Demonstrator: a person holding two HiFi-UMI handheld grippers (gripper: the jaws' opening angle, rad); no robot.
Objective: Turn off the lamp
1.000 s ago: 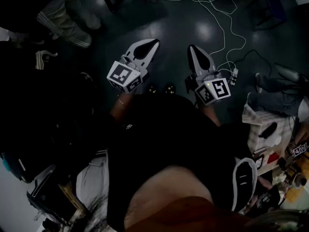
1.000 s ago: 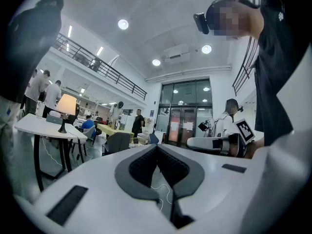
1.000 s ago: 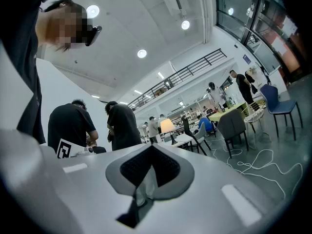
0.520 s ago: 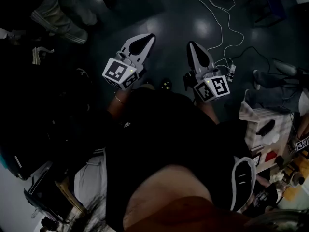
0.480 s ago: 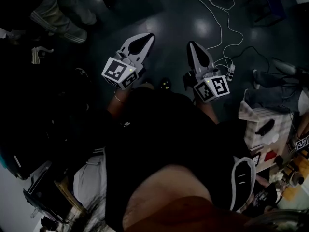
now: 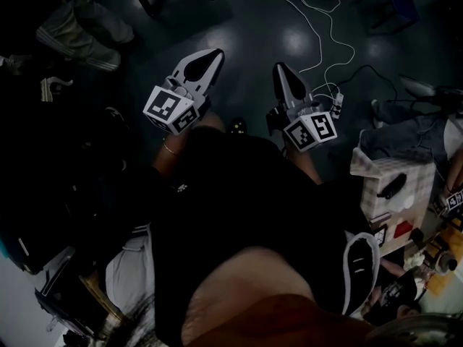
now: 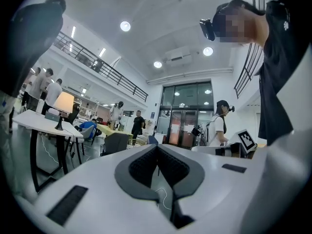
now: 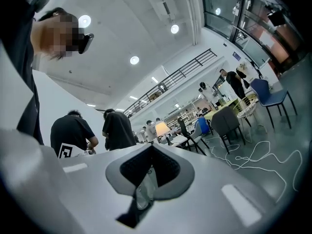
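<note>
Head view, dim, looking down past the person's own dark shirt to a dark floor (image 6: 246,20). The left gripper (image 6: 208,58) is held out over it, jaws pressed together w/ nothing btwn them; the left gripper view shows the pads meeting along one line. The right gripper (image 6: 284,78) is near it, not touching, jaws likewise closed and empty per the right gripper view. White cables (image 6: 322,27) loop over the floor beyond; a power strip (image 6: 336,104) lies near the right gripper; a pale box (image 6: 394,183) sits at far right.

The lamp isn't in the head view. In the left gripper view it stands at far left (image 7: 63,103) on a white table (image 7: 41,123), shade glowing, so it's on. In the right gripper view a lit lamp (image 8: 161,128), prob. the same one, shows just above the jaw tips, far across the hall, w/ chairs (image 8: 226,123) to its right. It's well apart from both grippers.

Step, as I judge it: the approach; nothing touched, task barely begun. Next move: walk to the table and bring one gripper up to the lamp's switch. Can't tell from here whether that's on the base, stem or cord. Closed tips would suit a push-button; a knob or pull-chain would need the jaws opened first. The stem looks thin, so press gently or the lamp may tip.
</note>
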